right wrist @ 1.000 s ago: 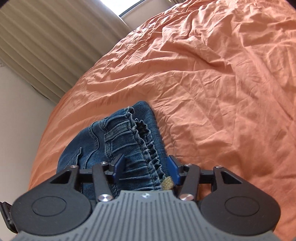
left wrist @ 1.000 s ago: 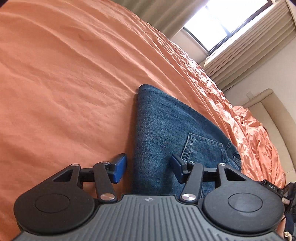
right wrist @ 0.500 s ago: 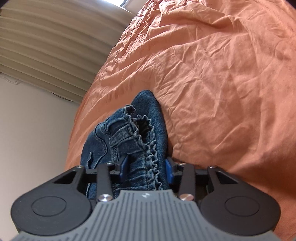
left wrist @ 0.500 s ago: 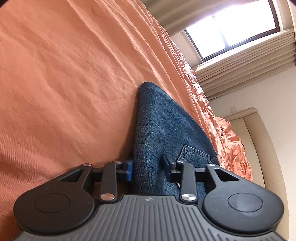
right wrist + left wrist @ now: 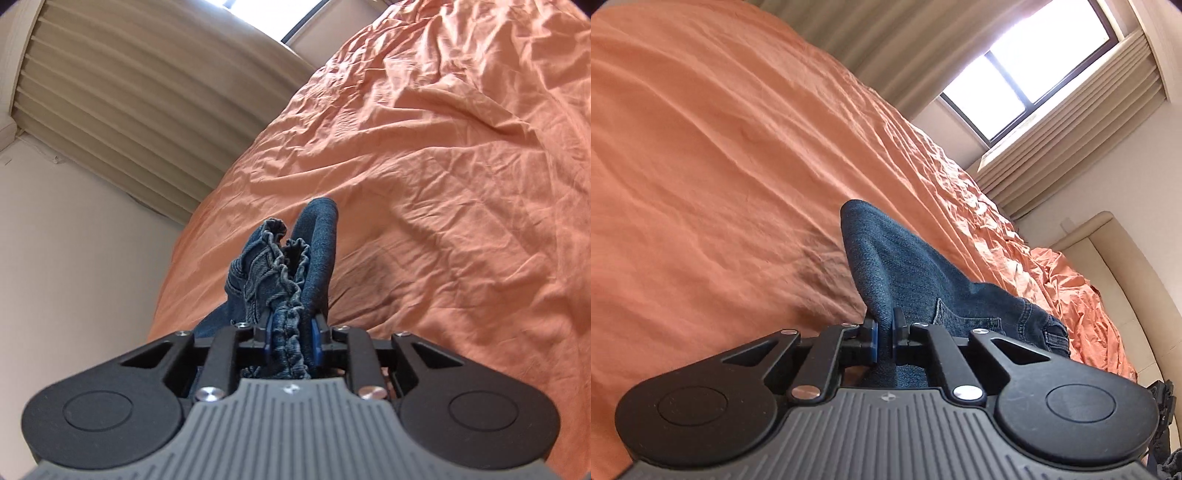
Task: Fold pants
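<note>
Both grippers, left and right, have just closed on the jeans; denim rises off the bed; the fold can likely begin

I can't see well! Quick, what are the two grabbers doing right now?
Left gripper: just closed, shut on the jeans.
Right gripper: just closed, shut on the waistband.

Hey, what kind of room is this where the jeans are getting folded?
Most likely a bedroom. The jeans lie on a wide bed covered in a rumpled orange sheet, a padded beige headboard stands at one end, and a window has pleated curtains.
</note>
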